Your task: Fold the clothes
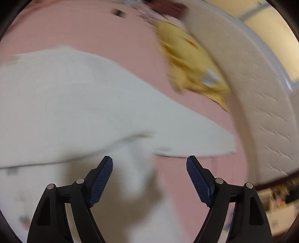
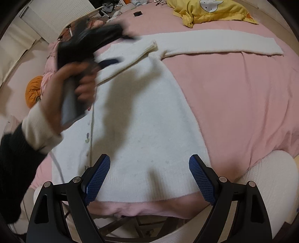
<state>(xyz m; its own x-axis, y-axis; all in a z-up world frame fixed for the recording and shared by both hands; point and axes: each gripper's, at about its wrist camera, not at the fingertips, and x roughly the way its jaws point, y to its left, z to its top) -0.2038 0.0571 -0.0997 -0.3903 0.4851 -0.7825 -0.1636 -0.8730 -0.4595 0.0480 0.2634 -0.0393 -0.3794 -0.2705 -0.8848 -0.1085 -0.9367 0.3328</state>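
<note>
On the pink-sheeted bed (image 2: 233,97) a fluffy white knitted cardigan (image 2: 142,115) lies flat for folding, one sleeve tucked across, both left claw (image 1: 149,179) and right claw (image 2: 149,179) released, grasping nothing

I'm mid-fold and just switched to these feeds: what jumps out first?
The white cardigan dominates, spread flat over the pink bedsheet, with one sleeve folded across its chest and the other stretched out to the right. At left, a hand holds the blurred left tool over the folded sleeve, jaws open and empty. A crumpled yellow blanket lies at the far edge.
</note>
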